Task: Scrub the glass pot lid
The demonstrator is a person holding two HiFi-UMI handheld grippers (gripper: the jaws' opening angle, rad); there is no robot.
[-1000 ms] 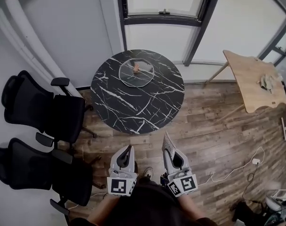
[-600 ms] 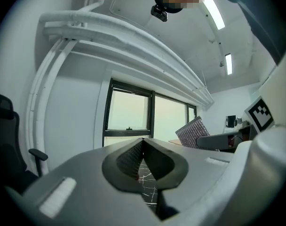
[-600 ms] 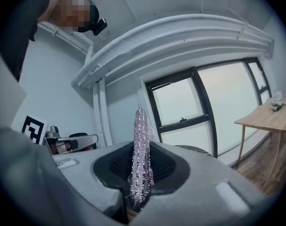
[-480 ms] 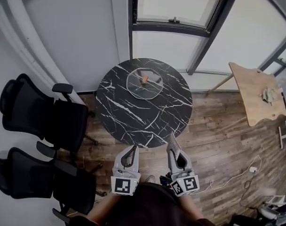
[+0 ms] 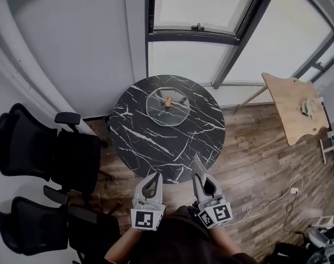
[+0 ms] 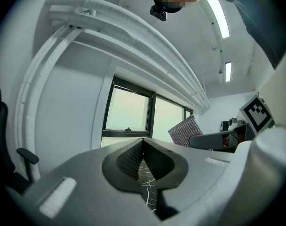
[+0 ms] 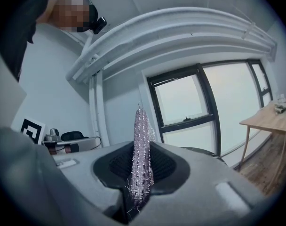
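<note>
The round marble table point(image 5: 156, 144) bears the glass lid point(image 5: 168, 111) on its far half, knob up, well apart from both grippers, which hang by the near edge. The left gripper point(image 6: 142, 149) has its jaws pressed together on nothing. The right gripper point(image 7: 142, 169) clamps a glittery scrubber point(image 7: 141, 145), upright.

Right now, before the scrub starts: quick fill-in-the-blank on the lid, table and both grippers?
1. The glass pot lid lies on a round ___ marble table.
2. Of the left gripper and right gripper, the one shut on the scrub pad is the ___.
3. The left gripper's jaws are together with ___ between them.

Missing words: black; right; nothing.
</note>
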